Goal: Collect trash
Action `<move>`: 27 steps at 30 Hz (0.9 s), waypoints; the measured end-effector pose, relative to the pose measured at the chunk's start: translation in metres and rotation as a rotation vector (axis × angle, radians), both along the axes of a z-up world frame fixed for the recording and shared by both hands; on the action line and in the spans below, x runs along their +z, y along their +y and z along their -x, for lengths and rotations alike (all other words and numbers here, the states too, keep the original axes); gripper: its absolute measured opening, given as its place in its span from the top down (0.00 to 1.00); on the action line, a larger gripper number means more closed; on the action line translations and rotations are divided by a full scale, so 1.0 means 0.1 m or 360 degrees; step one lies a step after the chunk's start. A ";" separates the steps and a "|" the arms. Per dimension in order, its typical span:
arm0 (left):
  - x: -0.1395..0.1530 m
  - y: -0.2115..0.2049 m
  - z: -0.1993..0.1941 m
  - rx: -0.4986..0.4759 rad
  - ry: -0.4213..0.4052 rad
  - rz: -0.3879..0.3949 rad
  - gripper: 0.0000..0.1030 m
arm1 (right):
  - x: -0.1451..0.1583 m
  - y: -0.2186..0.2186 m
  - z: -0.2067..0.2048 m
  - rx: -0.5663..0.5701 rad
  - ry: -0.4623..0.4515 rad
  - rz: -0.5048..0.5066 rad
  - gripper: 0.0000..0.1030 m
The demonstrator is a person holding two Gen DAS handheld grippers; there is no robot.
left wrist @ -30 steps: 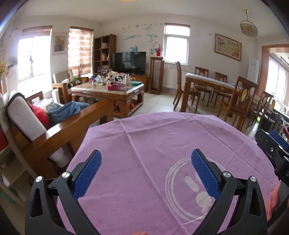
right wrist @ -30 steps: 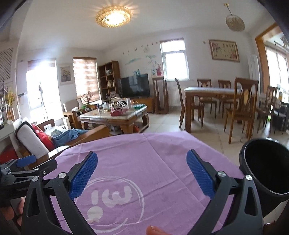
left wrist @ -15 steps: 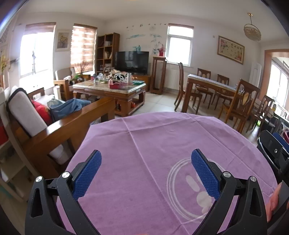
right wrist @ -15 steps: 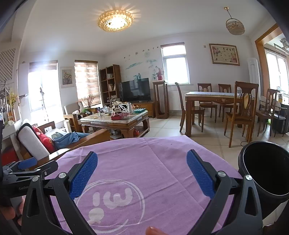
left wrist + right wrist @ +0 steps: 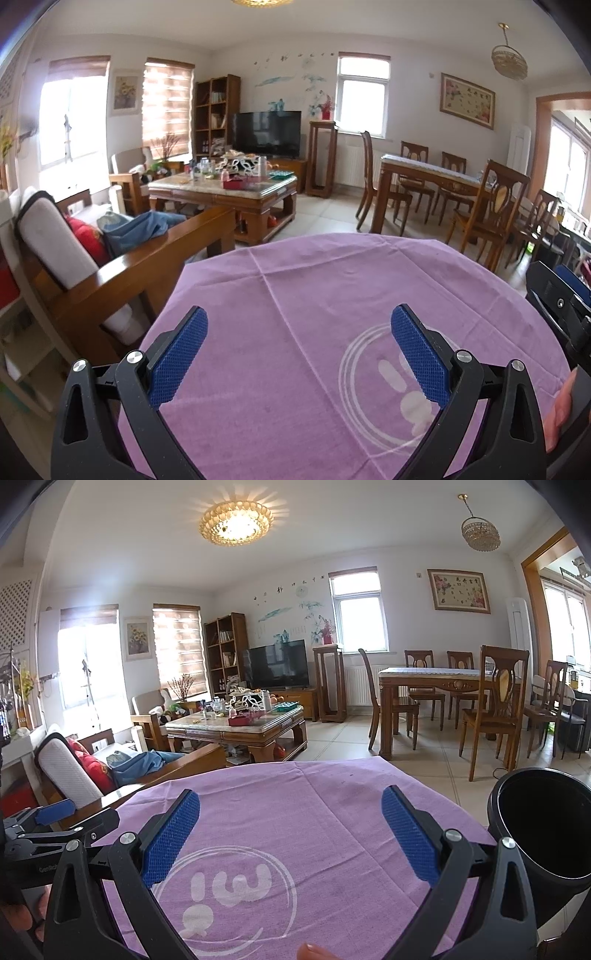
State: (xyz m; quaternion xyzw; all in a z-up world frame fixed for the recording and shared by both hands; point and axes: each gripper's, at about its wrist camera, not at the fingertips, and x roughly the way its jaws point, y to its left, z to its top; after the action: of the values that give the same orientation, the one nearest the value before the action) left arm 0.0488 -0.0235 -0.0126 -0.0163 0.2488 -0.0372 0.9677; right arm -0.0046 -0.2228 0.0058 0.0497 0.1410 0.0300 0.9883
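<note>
Purple tablecloth (image 5: 332,830) lies bare of trash, black bin (image 5: 543,834) at its right edge, left gripper (image 5: 299,332) and right gripper (image 5: 290,812) both spread and empty, so collecting looks either finished or unstarted.

Black round bin (image 5: 541,834), open mouth tilted, at purple tablecloth's (image 5: 314,812) right edge

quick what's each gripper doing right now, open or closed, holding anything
Left gripper: open, holding nothing, above the purple tablecloth.
Right gripper: open, holding nothing, beside the black bin.
</note>
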 end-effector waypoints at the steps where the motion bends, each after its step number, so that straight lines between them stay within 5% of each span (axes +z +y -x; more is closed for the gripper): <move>1: 0.00 0.01 0.00 0.0000 0.0000 0.0000 0.05 | 0.00 0.00 0.00 -0.0002 -0.0001 0.0001 0.05; 27: 0.01 0.03 0.04 -0.0056 -0.0009 0.0002 0.05 | 0.01 0.02 0.01 -0.0002 -0.0010 0.0001 0.05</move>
State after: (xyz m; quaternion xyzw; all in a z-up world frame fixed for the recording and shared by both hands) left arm 0.0448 -0.0206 -0.0119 -0.0124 0.2464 -0.0545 0.9676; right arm -0.0051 -0.2206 0.0069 0.0493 0.1379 0.0296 0.9888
